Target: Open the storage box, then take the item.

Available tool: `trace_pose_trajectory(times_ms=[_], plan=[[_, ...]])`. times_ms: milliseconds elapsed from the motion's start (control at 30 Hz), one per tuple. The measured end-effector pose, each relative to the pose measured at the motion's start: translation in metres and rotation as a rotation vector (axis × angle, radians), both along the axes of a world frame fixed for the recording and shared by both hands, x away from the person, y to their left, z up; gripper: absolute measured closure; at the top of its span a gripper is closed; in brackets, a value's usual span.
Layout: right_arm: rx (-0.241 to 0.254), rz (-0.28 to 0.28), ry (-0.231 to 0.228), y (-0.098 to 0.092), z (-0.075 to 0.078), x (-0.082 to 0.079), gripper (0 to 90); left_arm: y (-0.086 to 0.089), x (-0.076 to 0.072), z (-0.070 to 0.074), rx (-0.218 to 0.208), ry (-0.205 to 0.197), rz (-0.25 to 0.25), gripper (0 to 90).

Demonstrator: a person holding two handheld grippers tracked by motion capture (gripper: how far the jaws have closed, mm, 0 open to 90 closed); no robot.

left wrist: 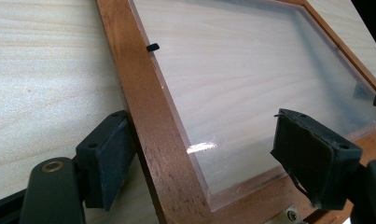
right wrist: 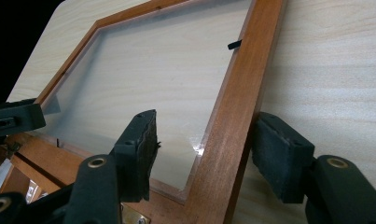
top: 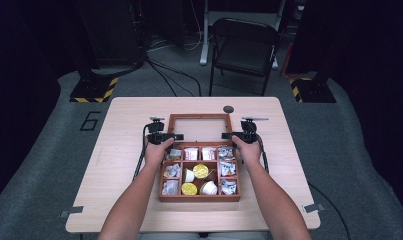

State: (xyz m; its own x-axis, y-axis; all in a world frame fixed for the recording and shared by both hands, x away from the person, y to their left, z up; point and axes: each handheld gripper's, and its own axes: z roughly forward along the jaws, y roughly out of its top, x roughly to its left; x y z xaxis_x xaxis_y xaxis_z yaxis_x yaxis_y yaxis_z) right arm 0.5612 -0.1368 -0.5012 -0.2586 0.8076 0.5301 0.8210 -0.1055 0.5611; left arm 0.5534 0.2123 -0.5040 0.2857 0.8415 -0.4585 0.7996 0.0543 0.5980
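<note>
From my seat I look down on a pale wooden worktop (top: pixel 124 165) standing on grey carpet (top: pixel 39 165). A large "6" (top: pixel 90 120) is marked on the carpet to its left. Beyond the far edge stands a dark folding chair (top: pixel 244 50), with black cables (top: pixel 171 75) trailing across the floor. Two stand bases edged in yellow-and-black hazard stripes (top: pixel 94 90) sit at either side. The surroundings fall into darkness; what looks like dark curtaining flanks the scene.

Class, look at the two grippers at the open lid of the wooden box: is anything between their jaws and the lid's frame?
Nothing visible is. The left gripper straddles one side rail of the lid; the right gripper straddles the opposite rail. Small gaps show beside the pads, so neither looks clamped.
</note>
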Motion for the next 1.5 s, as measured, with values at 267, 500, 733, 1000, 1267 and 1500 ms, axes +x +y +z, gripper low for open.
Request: trace_pose_trajectory(times_ms=[267,500,733,1000,1267,1500], plan=[[-0.019,-0.004,-0.019,-0.002,0.002,-0.002,42.4,0.005,-0.002,0.002,-0.018,0.006,0.008,25.8],[-0.085,-0.003,-0.077,-0.005,0.021,-0.012,42.3,0.01,-0.008,0.011,0.036,-0.027,0.004,28.2],[-0.145,0.077,-0.18,0.002,0.041,-0.03,41.9,0.019,-0.02,0.028,0.029,-0.059,-0.01,29.6],[-0.18,0.177,-0.216,0.011,0.05,-0.052,41.0,0.02,-0.033,0.046,0.025,-0.09,-0.053,29.5],[-0.208,0.251,-0.241,0.021,0.062,-0.073,40.9,0.015,-0.048,0.064,0.061,-0.139,-0.087,29.5],[-0.212,0.291,-0.258,0.026,0.061,-0.088,40.8,0.021,-0.061,0.069,0.012,-0.158,-0.084,31.0]])
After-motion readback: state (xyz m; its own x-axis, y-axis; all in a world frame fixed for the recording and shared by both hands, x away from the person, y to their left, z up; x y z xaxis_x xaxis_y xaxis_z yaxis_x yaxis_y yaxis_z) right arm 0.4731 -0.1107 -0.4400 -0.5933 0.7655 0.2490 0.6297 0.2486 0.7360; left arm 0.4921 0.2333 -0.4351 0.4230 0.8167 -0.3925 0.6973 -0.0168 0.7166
